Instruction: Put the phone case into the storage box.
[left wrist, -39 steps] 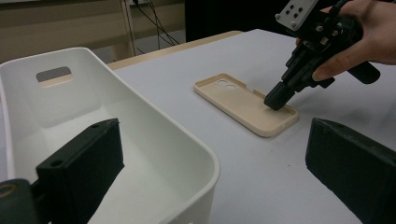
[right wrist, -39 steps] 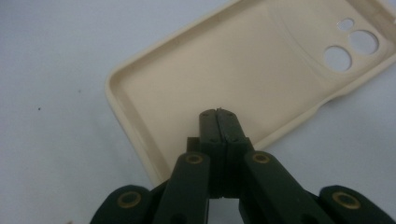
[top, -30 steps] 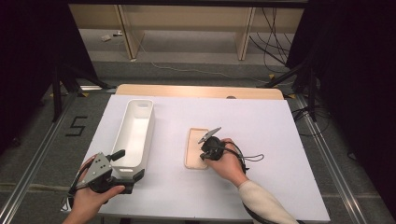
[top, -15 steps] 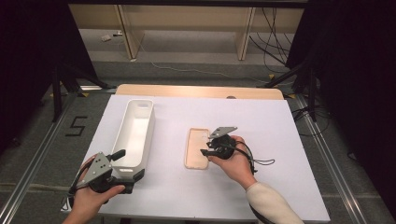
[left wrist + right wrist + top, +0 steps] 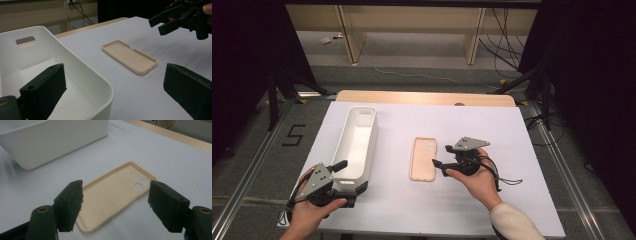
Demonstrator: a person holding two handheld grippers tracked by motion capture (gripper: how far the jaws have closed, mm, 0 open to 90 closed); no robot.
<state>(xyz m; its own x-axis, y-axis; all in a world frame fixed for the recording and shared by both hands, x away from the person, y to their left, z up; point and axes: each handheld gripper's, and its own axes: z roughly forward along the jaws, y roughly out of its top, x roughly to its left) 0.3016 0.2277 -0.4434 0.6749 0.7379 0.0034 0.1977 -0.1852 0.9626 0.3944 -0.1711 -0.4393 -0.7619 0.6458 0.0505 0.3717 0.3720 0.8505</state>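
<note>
Beige and thin-walled, the phone case (image 5: 423, 158) lies flat and face up on the white desk (image 5: 492, 125), camera cut-outs at its far end, well apart from the long white bin (image 5: 357, 145) to its left. The right claw (image 5: 438, 165) hangs just beside the case's right edge with nothing in it; its jaws have just been opening and now stand wide, the case showing between them in the right gripper view (image 5: 117, 192) but lower down and untouched. The left claw (image 5: 343, 176) sits at the bin's near end, jaws wide with one inside the bin and one outside its wall, not visibly pressing. If the case is to go into the bin, I judge that the best grip is across one long side wall: one pad inside the lip, one outside, brought in low. The shell probably flexes, so close gently. The left claw would do well to steady the bin.
</note>
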